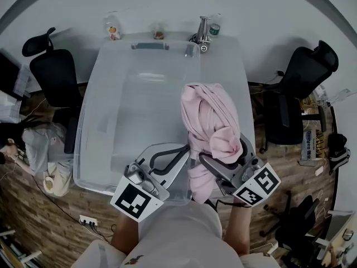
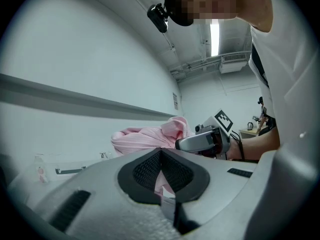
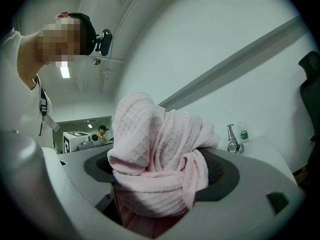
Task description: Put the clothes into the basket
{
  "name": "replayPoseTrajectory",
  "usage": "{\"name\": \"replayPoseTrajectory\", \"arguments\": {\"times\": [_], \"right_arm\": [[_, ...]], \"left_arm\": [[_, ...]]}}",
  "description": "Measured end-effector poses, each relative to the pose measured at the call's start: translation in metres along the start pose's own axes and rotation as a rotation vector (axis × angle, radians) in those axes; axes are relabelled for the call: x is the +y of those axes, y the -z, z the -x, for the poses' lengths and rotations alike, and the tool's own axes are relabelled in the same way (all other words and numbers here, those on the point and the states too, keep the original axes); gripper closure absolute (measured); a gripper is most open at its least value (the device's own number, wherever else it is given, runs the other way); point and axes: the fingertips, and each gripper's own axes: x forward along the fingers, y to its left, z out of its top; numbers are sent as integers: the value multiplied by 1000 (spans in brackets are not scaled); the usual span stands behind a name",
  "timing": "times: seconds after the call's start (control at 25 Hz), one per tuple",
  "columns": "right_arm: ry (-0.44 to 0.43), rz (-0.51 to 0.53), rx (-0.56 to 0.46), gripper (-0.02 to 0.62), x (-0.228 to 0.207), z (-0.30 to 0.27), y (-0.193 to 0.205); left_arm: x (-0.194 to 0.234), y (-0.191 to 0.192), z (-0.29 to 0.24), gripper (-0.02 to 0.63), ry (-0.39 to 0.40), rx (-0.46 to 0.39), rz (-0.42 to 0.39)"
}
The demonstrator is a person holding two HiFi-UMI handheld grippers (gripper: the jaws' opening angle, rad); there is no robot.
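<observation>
Pink clothes (image 1: 209, 121) in right gripper (image 3: 155, 179) hang above basket's (image 1: 196, 66) right rim.

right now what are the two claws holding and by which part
Both hold the pink garment. The right claw is clamped on a thick bunched wad of it, and the left claw pinches only a thin fold.
</observation>
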Motion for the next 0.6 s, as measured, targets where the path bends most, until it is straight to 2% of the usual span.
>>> {"name": "replayPoseTrajectory", "arguments": {"times": [0.6], "right_arm": [[-241, 15, 75, 158, 61, -68, -1]], "left_arm": [[40, 4, 79, 600, -255, 21, 15]]}}
